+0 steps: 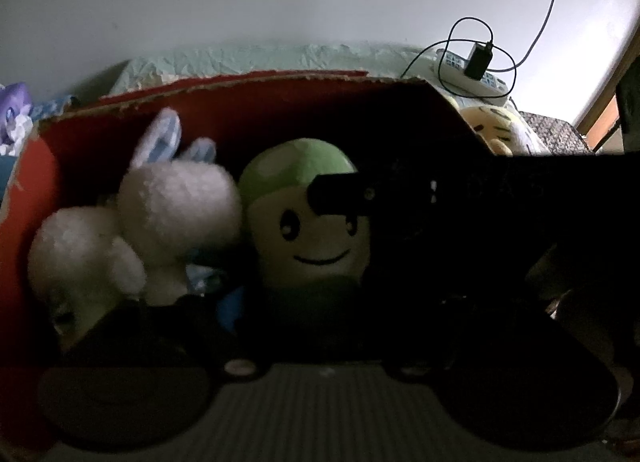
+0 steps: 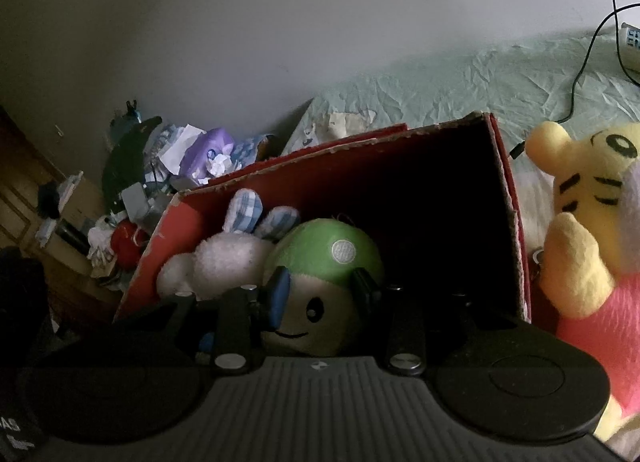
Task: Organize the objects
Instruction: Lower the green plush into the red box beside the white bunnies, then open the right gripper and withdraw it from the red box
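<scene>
Red cardboard box (image 2: pixel 508 197) sits on a bed w/ wrinkled pale-green sheet (image 2: pixel 440 81), open side up, torn edges along its rim; inside, at the left, a white plush rabbit (image 2: pixel 224 258) w/ blue-check ears, and just beside it, touching, a green-capped mushroom plush (image 2: pixel 324 290) w/ a smiling face and a white spot on the cap; right part of the box interior is dark, contents there can't be made out. Right tool (image 2: pixel 322 290) reaches into the box, its two fingers (image 2: pixel 280 294) set either side of the mushroom plush at the cap's lower edge, pads against it, so it's gripping the plush (blue pad on the left finger shows clearly, the right one is in shadow). In the left wrist view the same plush (image 1: pixel 312 221) faces the camera w/ the rabbit (image 1: pixel 160 217) on its left; a dark tool crosses in from the right, tip in front of the plush's cap; left tool's own fingers are lost in the dark at bottom of frame, can't tell if spread or closed. Outside the box, to the right, a yellow tiger plush (image 2: pixel 588 221) in a pink top lies on the bed, apart from the box wall; a power strip (image 1: pixel 472 73) w/ a black charger and looped cable rests further back; cluttered items (image 2: pixel 180 165) are piled by the wall left of the box.
</scene>
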`<state>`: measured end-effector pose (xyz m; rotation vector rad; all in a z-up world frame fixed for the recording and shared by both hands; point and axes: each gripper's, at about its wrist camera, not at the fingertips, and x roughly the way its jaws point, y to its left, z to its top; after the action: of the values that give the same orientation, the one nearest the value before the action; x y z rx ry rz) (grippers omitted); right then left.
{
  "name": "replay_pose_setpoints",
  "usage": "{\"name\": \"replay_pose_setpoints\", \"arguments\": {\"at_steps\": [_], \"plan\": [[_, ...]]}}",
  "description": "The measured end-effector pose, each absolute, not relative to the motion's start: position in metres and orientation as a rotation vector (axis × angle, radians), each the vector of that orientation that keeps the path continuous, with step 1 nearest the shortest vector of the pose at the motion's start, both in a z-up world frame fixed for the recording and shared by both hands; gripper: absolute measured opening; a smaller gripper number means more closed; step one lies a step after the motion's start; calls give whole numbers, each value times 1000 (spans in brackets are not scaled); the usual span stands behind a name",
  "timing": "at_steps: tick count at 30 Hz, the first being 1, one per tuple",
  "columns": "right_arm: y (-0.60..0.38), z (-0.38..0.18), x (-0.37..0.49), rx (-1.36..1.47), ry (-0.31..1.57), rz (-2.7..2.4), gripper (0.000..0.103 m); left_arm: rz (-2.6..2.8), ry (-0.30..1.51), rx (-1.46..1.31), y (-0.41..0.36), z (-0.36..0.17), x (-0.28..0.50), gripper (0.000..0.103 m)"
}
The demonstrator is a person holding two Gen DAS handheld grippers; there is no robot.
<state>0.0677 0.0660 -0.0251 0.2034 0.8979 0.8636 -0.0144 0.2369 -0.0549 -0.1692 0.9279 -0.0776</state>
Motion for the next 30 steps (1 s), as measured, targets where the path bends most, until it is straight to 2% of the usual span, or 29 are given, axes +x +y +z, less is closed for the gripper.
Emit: {"name": "replay_pose_setpoints", "arguments": {"at_steps": [30], "plan": [[69,-26,59,132,838,862,41,-80,978,-164,235,-57,-7,89]]}}
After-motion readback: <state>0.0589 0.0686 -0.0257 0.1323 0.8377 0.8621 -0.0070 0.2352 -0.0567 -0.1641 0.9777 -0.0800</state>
